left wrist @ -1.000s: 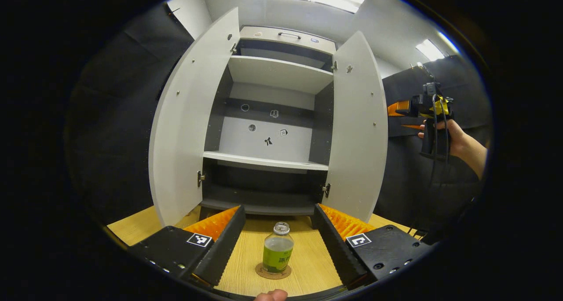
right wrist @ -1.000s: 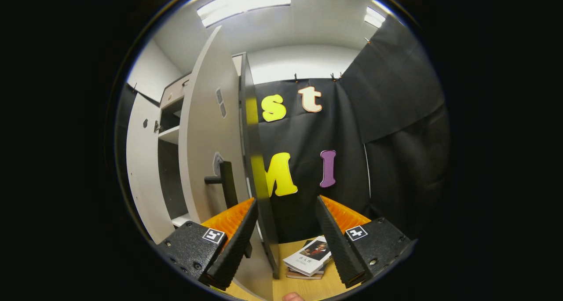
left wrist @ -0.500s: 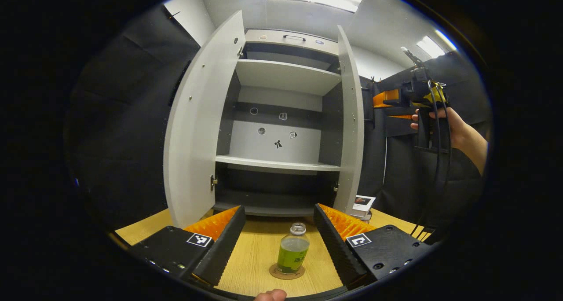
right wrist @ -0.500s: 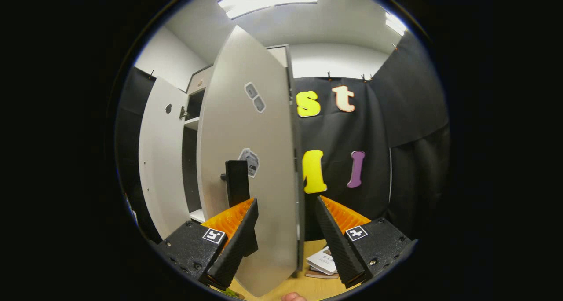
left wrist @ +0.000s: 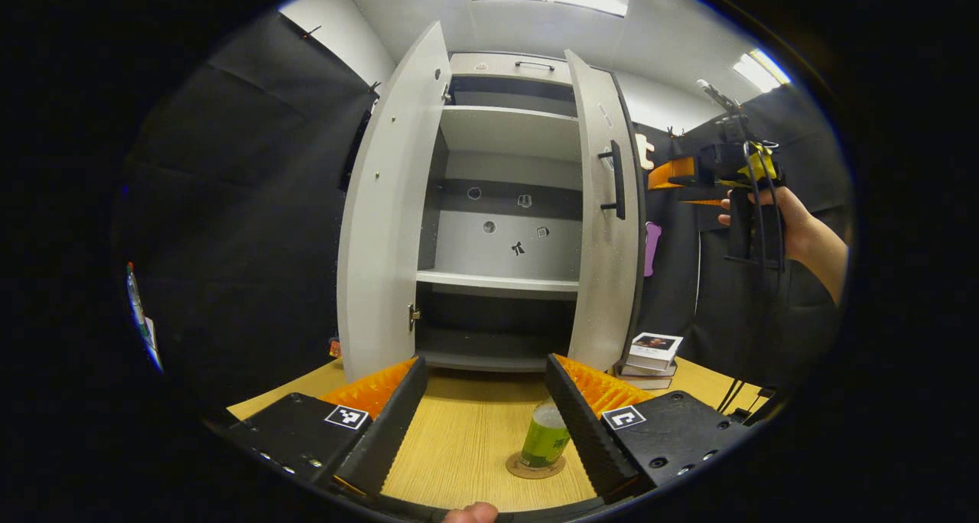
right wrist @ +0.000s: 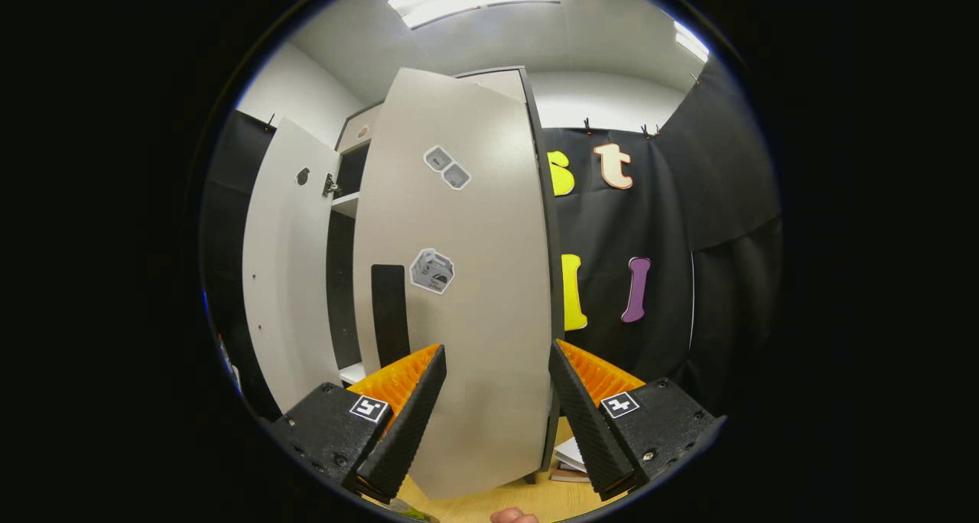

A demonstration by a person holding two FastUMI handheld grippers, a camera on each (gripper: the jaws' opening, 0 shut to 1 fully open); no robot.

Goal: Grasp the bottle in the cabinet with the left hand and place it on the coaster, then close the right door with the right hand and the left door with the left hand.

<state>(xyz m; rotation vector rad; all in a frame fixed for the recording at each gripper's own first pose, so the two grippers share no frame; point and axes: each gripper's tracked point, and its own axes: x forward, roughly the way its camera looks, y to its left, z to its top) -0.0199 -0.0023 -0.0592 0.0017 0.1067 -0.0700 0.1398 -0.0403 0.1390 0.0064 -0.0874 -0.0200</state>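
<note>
Both tools gape empty: left tool (left wrist: 476, 401) over the bottle (left wrist: 544, 436) on its coaster (left wrist: 535, 466), books (left wrist: 648, 351) beside the right door (right wrist: 466, 293).

My left hand-held gripper (left wrist: 478, 401) has black bodies with square black-and-white markers and small screws, its fingers ridged like sawteeth. My right hand-held gripper (right wrist: 496, 389) matches (black cables trail from its handle).

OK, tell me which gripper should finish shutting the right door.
Right. The right gripper faces the right door, open, with the door's outer face close ahead. The left gripper hangs low over the bottle on its coaster.
</note>
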